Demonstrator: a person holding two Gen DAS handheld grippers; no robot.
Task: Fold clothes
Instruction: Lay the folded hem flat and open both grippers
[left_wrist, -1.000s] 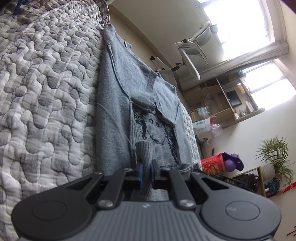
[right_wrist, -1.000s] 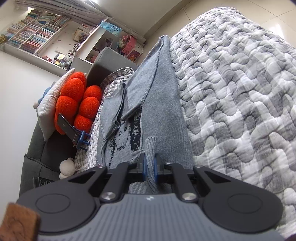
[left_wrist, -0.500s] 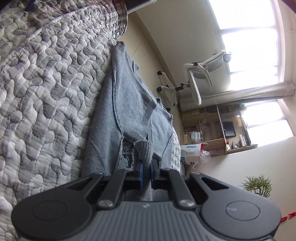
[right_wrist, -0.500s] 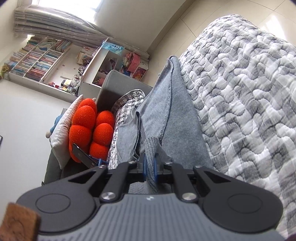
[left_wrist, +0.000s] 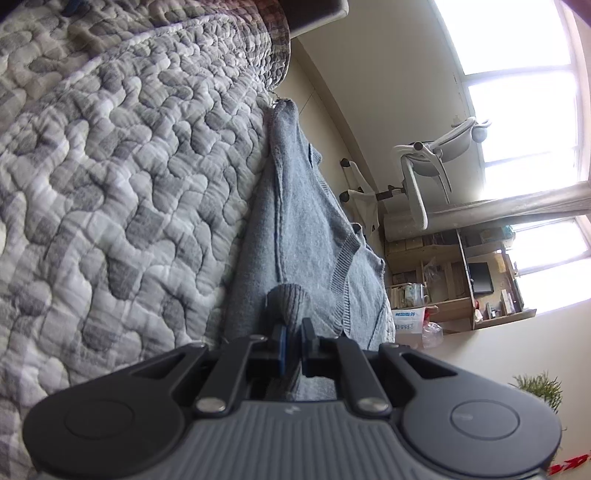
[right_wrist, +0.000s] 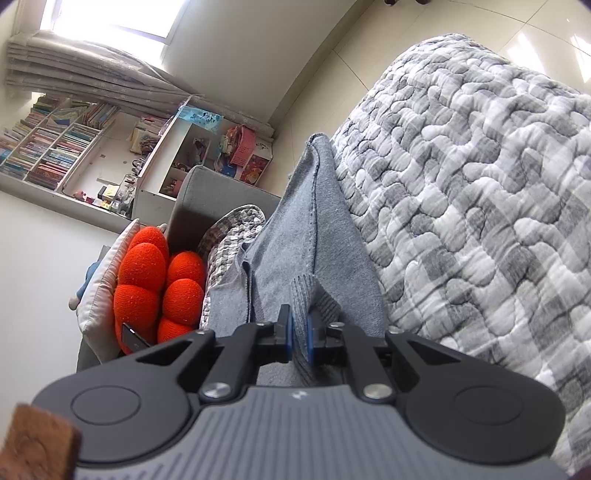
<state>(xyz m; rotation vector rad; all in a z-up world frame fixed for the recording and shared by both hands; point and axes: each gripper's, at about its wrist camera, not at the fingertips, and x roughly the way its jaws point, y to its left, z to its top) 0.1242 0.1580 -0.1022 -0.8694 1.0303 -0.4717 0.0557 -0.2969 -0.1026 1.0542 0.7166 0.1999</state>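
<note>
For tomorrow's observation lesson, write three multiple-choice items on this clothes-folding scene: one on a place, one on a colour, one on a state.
1. Where does the sweater lie?
A. on the quilted cover
B. on the office chair
C. on the floor

2. What colour is the round-lobed cushion?
A. blue
B. orange-red
C. green

3. How do the left tongs stand?
A. wide open, empty
B. shut on a book
C. shut on the sweater's ribbed edge

Key: 1 A, the grey knit spreads over the quilt; 2 B, its lobes show bright orange-red; 3 C, ribbed knit sits pinched between the blue pads.
</note>
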